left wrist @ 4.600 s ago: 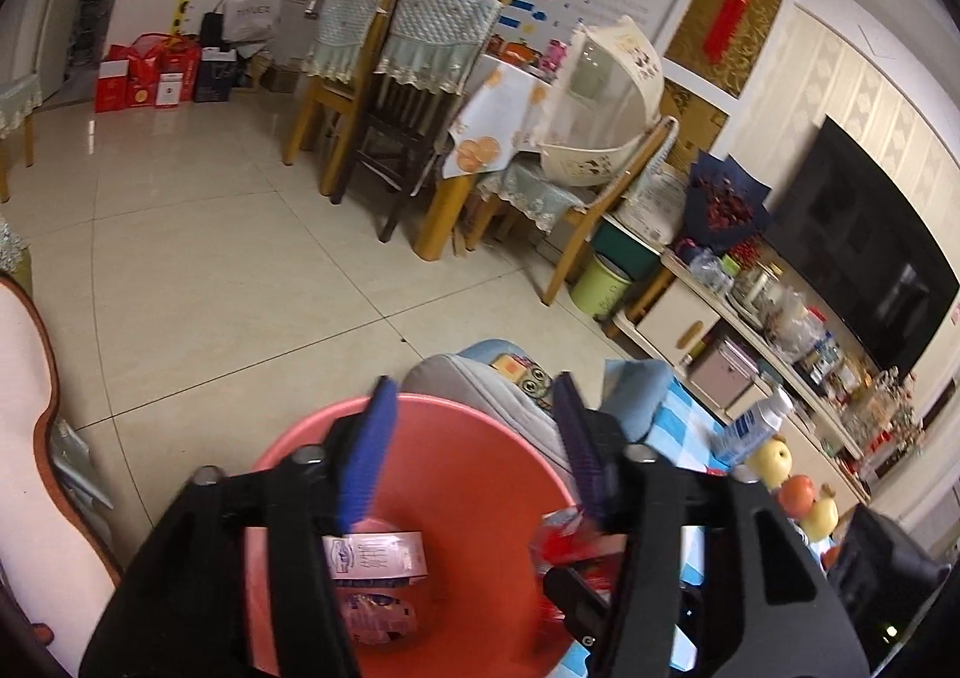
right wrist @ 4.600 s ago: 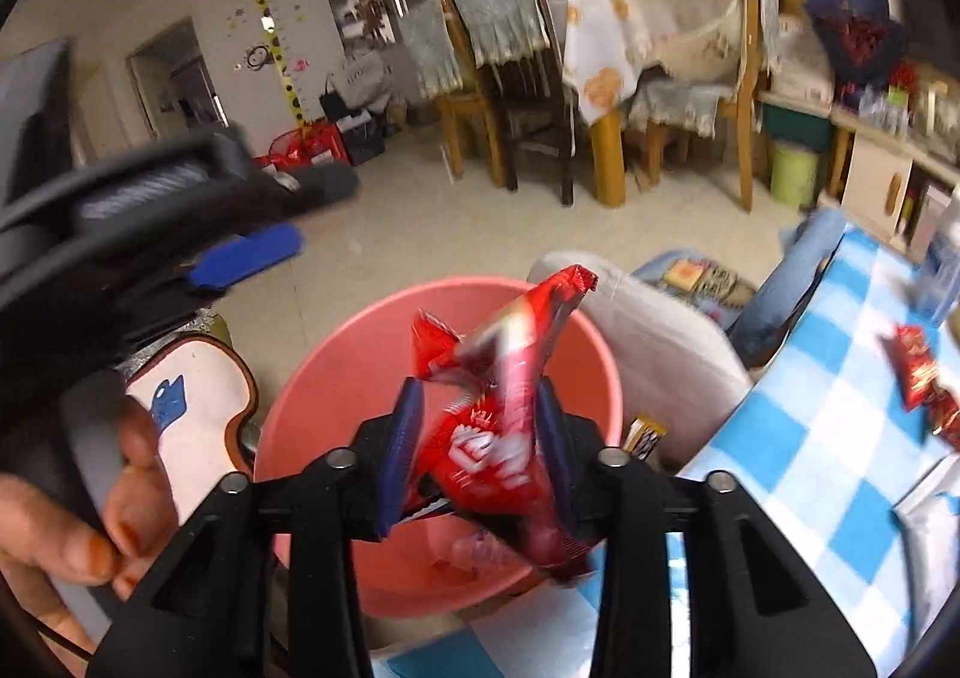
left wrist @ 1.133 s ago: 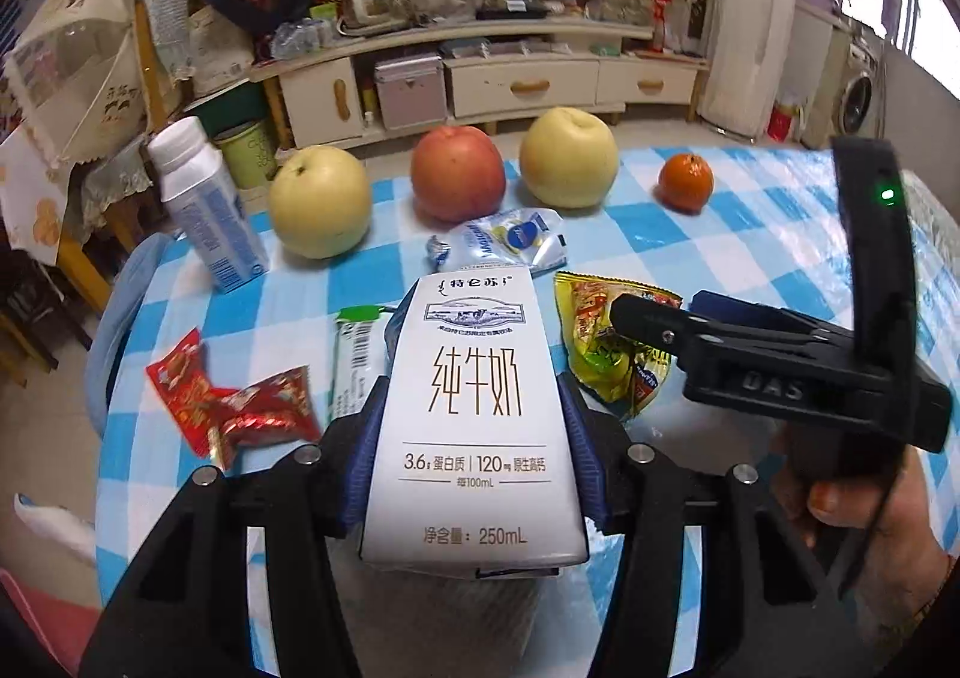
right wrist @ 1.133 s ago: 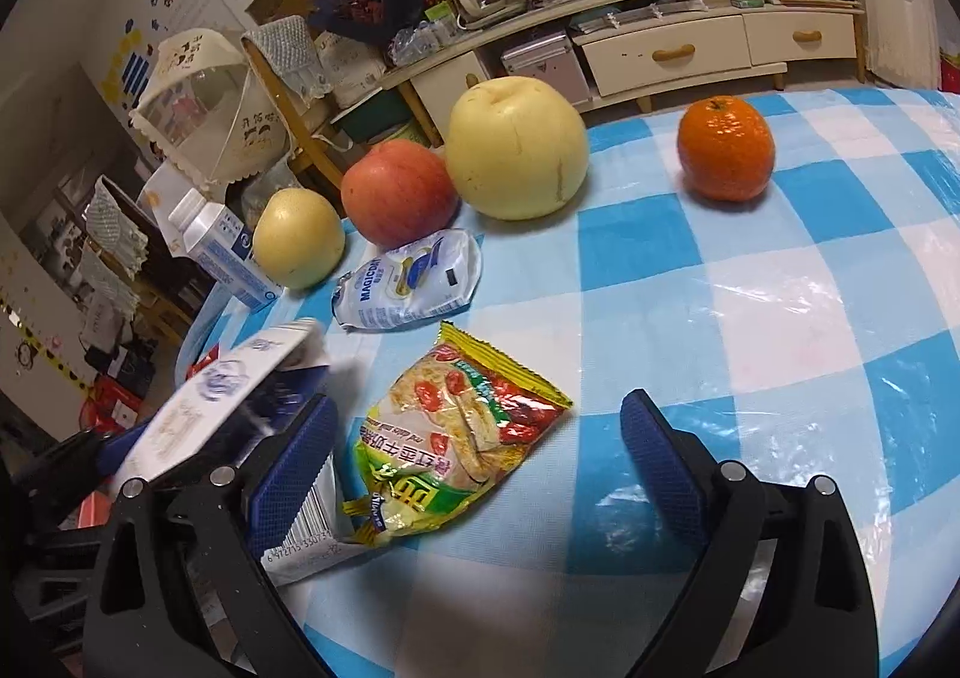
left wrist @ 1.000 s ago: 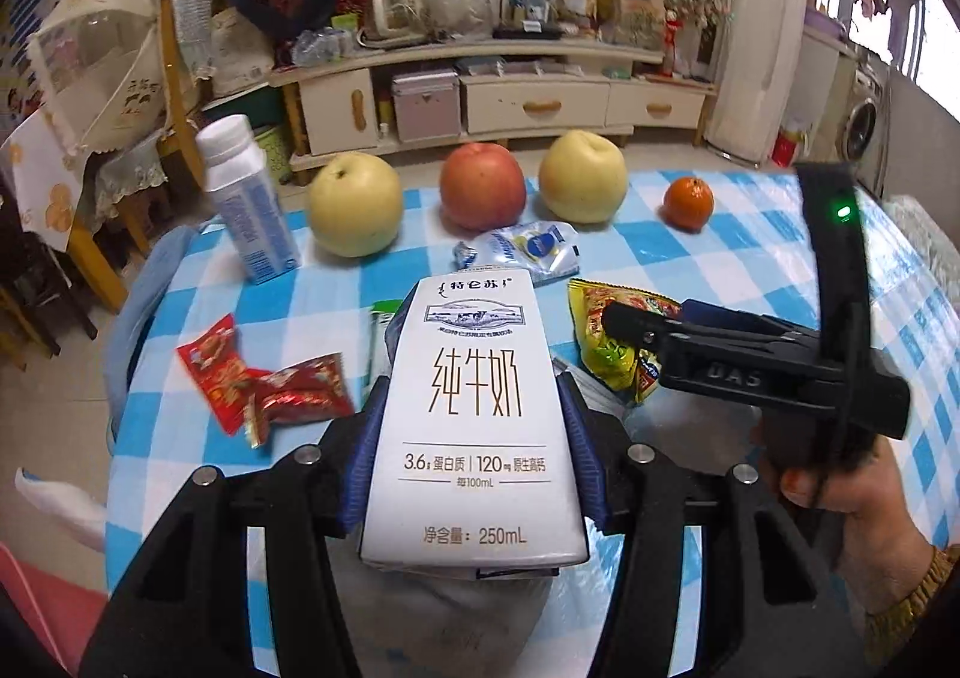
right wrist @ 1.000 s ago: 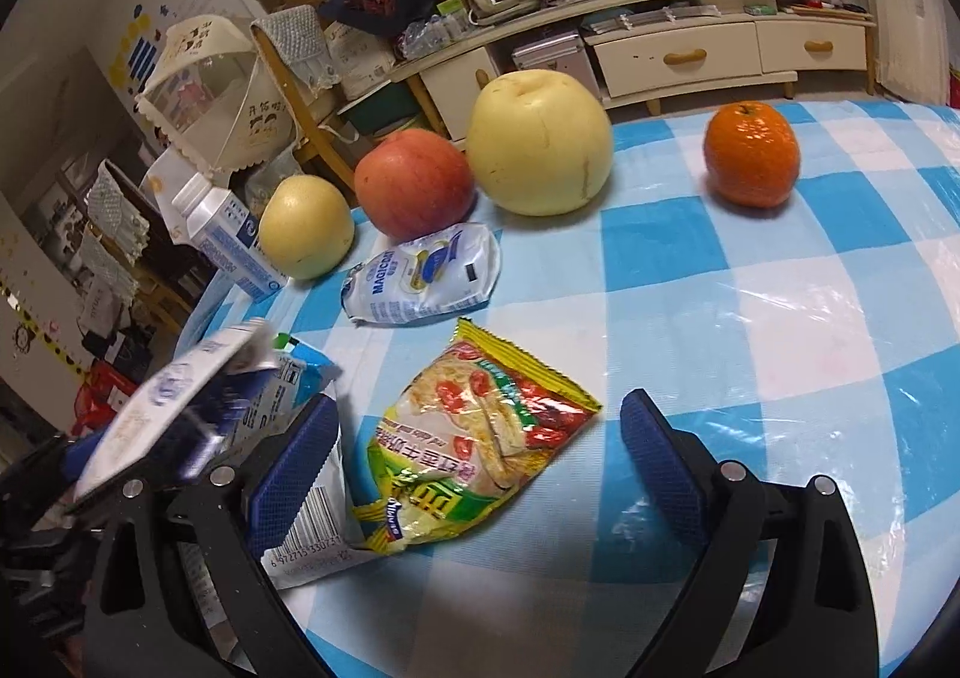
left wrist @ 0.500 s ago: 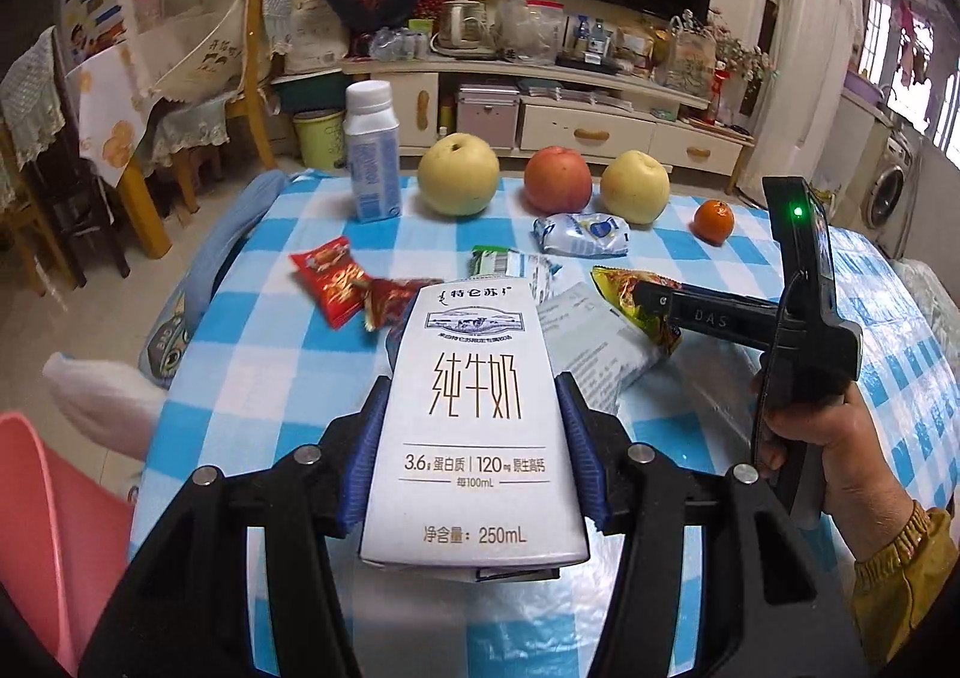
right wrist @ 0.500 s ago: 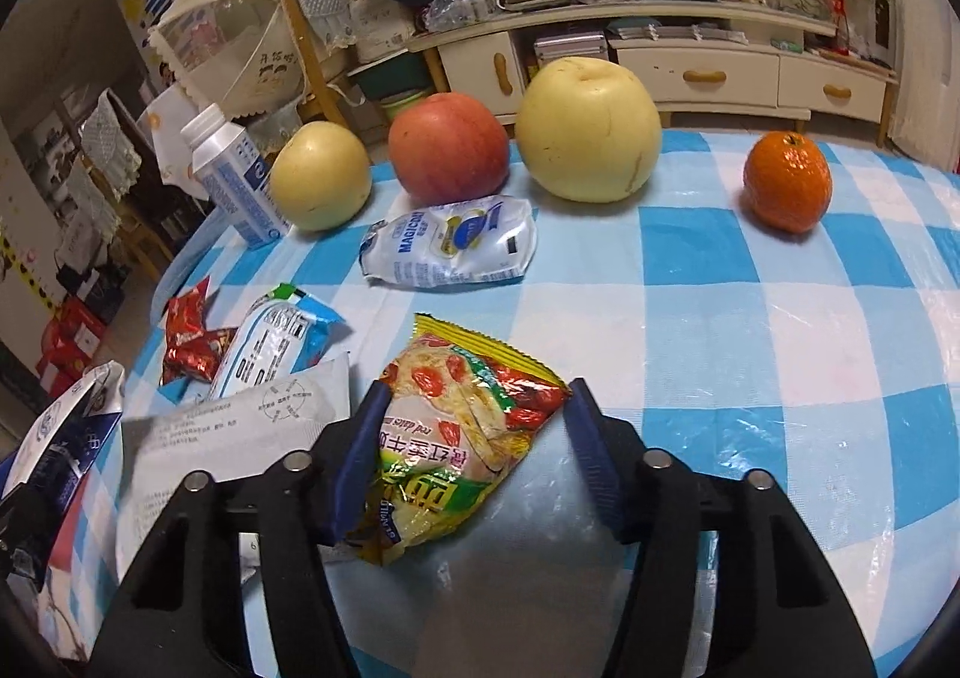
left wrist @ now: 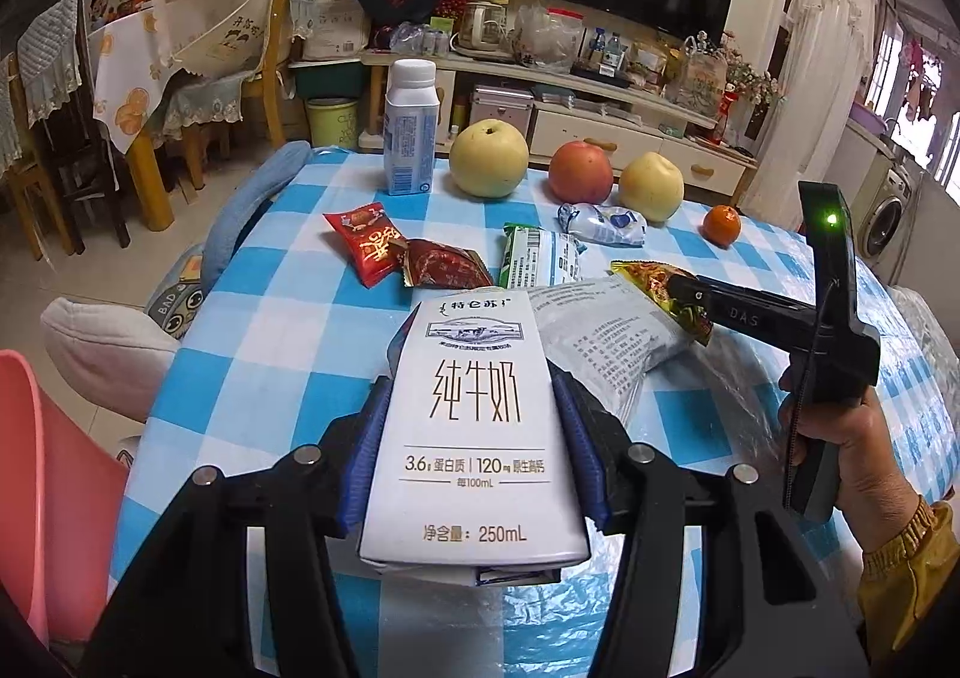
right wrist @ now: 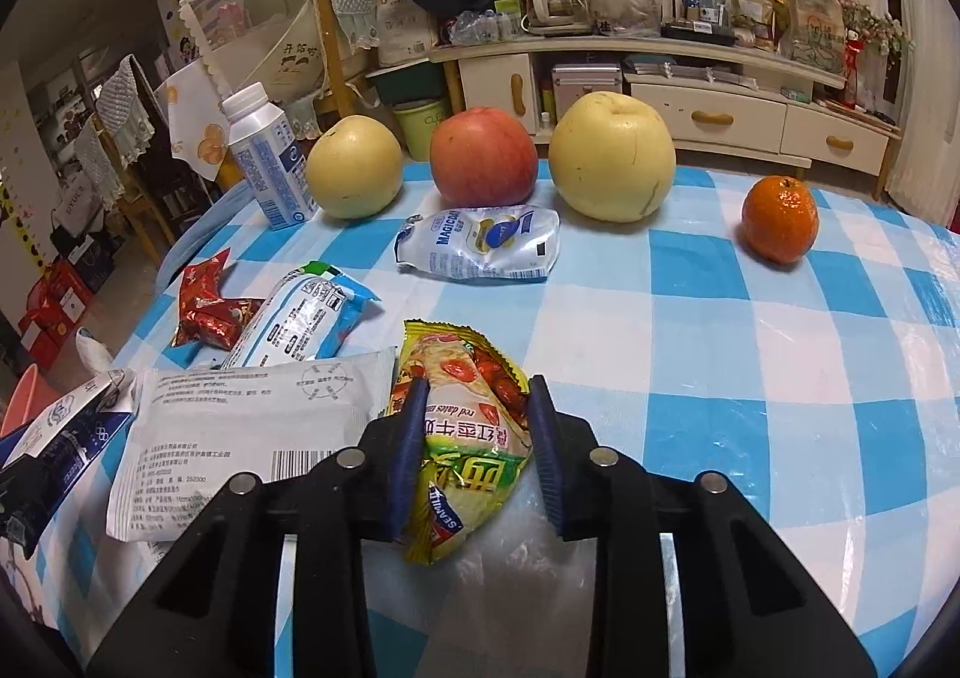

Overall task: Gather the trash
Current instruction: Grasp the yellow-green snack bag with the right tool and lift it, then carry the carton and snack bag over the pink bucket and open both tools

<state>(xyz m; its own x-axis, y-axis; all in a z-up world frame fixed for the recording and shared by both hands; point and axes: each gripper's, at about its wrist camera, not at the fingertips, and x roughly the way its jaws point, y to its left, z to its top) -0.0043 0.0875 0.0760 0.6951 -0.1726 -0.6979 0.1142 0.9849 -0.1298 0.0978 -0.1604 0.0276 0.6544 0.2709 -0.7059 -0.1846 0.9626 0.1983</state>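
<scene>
The left claw (left wrist: 474,438) gripped a milk carton (left wrist: 474,426); the right claw (right wrist: 474,438) pinched a yellow snack packet (right wrist: 462,426) on the worktop (right wrist: 750,378).

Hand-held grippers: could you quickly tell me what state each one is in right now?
Left hand-held gripper: shut on the milk carton.
Right hand-held gripper: shut on the snack bag.
</scene>
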